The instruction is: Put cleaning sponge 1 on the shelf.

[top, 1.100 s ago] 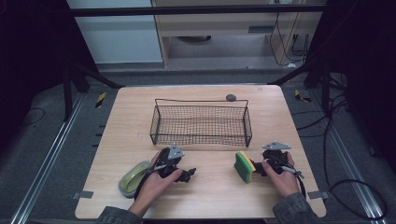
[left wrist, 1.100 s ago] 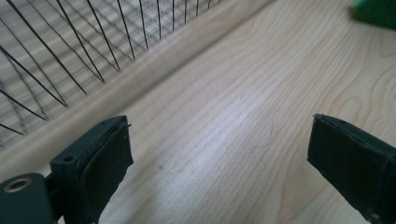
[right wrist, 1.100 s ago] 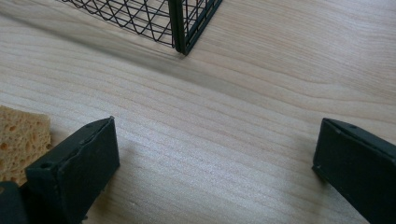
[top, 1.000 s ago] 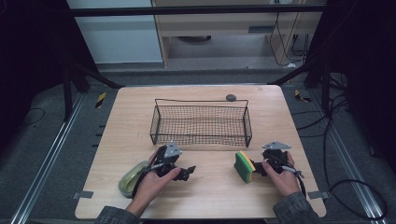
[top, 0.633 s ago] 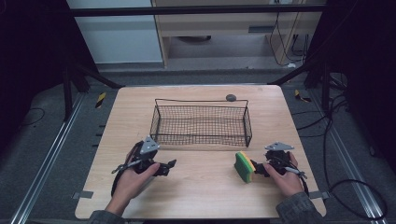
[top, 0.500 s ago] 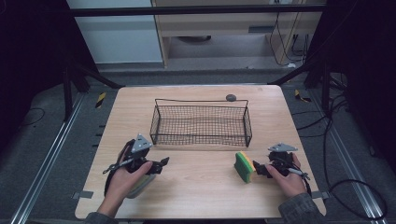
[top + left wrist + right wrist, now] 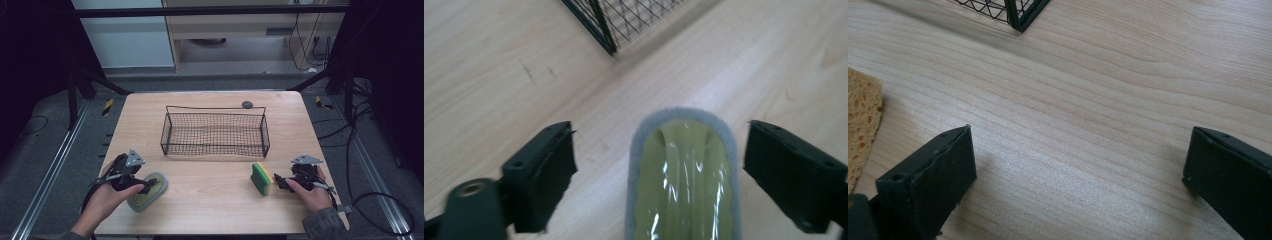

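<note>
Left gripper (image 7: 659, 165) has swung over to the table's 7 o'clock corner, jaws closing in but not yet touching the green pad (image 7: 681, 185) lying between them. Pickup's probably next. Right gripper (image 7: 1075, 175) sits open, empty.

On the table (image 7: 215, 200) the basket (image 7: 215, 132) stands in the middle, toward the far side. Behind its far right corner a small knob (image 7: 247, 104) lies on the table. Near your side, at the left, the scrubber (image 7: 148, 190) lies flat, in front of the basket's left end. Your left gripper (image 7: 145, 187) is over it, and the scrubber lies between the jaws. At the right, the sponge (image 7: 261, 178) stands on its edge, in front of the basket's right end. Your right gripper (image 7: 278, 182) is just right of the sponge.
</note>
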{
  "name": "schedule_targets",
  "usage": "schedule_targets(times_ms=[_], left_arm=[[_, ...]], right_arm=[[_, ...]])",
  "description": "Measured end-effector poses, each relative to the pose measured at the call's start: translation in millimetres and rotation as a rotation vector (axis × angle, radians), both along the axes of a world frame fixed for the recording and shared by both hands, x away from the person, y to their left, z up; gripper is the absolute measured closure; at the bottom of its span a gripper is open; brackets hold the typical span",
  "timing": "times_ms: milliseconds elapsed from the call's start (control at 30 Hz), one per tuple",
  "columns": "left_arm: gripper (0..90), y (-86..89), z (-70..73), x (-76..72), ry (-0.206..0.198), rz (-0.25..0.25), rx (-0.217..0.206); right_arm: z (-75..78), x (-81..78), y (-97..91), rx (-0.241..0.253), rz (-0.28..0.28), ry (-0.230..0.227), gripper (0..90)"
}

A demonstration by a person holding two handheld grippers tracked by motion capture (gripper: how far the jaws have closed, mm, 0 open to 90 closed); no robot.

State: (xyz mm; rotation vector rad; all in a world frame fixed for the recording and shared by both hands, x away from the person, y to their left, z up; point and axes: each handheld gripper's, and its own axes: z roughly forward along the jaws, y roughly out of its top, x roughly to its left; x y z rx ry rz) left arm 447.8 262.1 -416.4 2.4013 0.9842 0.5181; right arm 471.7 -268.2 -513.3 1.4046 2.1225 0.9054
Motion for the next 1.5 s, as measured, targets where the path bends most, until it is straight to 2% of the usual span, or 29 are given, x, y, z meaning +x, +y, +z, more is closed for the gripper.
schedule_targets(times_ms=[33, 167, 200, 267, 367, 500, 767, 967, 1233, 1500], left_arm=[[15.0, 0.1, 0.1, -0.1, 0.002, -0.007, 0.015], [14.6, -1.9, -0.7, 3.2, 0.06, -0.006, 0.038], [13.4, -1.9, -0.7, 3.2, 0.06, -0.006, 0.038], [13.4, -6.1, 0.9, 2.9, 0.084, -0.014, 0.1], [13.6, -7.7, 0.2, 3.2, 0.106, -0.012, 0.134], [17.4, -7.5, -6.3, 8.9, 0.153, -0.028, 0.132], [38.9, -12.4, -11.4, 12.2, 0.229, -0.079, 0.159], [46.2, -12.8, -14.6, 16.1, 0.261, -0.087, 0.164], [56.4, -12.9, -15.7, 20.8, 0.276, -0.078, 0.152], [57.2, -12.2, -17.3, 24.1, 0.307, -0.084, 0.147]], right_arm=[[0.2, 0.2, 0.0, -0.001, 0.001, 0.003, 0.5], [-0.1, 2.2, -0.2, -0.004, 0.003, -0.003, 0.5], [0.6, 2.1, 0.6, 0.01, -0.003, 0.007, 0.5], [0.2, 3.1, -0.1, -0.003, 0.006, 0.001, 0.5], [0.6, 3.6, 0.1, -0.002, 0.009, 0.007, 0.5], [0.3, 3.6, -0.3, -0.003, 0.012, 0.004, 0.5], [0.4, 3.5, -0.1, -0.002, 0.01, 0.005, 0.5], [0.4, 3.5, -0.1, -0.002, 0.011, 0.005, 0.5], [0.1, 3.3, -0.3, -0.002, 0.011, 0.0, 0.5], [0.0, 3.2, -0.2, -0.002, 0.01, 0.0, 0.5]])
